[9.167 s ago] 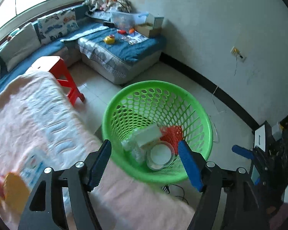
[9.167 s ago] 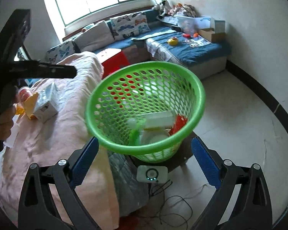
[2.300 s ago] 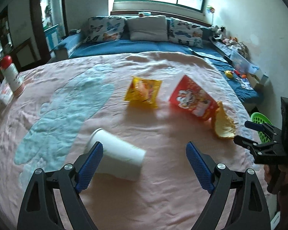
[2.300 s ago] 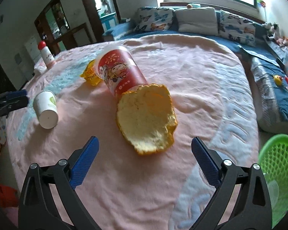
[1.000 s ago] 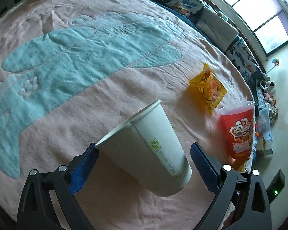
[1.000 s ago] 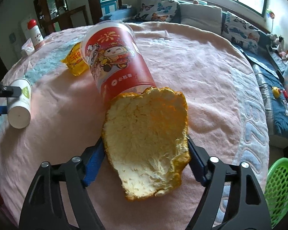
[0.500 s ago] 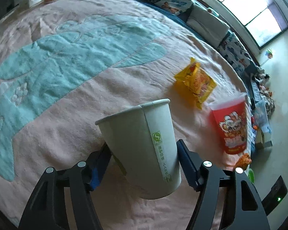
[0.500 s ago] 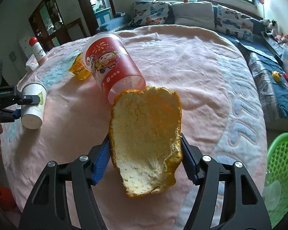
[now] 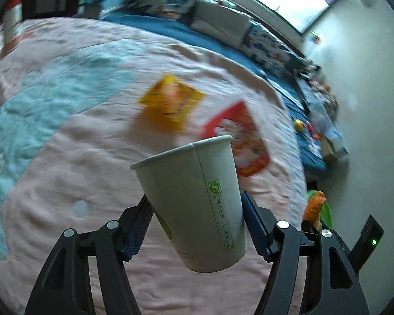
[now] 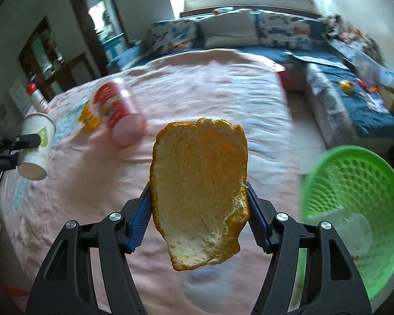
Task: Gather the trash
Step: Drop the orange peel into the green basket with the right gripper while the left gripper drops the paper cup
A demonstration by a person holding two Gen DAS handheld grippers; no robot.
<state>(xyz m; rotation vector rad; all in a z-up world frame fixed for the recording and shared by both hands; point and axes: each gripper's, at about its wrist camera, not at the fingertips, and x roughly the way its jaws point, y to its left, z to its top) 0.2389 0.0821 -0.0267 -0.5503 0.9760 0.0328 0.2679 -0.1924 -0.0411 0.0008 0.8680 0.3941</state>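
left tongs (image 9: 197, 225) pinching white paper cup (image 9: 194, 199) | right tongs (image 10: 198, 220) pinching large orange peel (image 10: 199, 189) | green perforated plastic basket (image 10: 354, 173) holding clear plastic lid (image 10: 354, 231)

Two tools are in play, the left tool (image 9: 197, 225) and the right tool (image 10: 198, 219). One white paper cup (image 9: 194, 199), one piece of orange peel (image 10: 199, 191), one red cup (image 10: 118, 113), one yellow snack packet (image 9: 172, 102), one green basket (image 10: 354, 197), and one red-capped bottle (image 10: 36, 98) at the bed's (image 10: 210, 84) far left edge.
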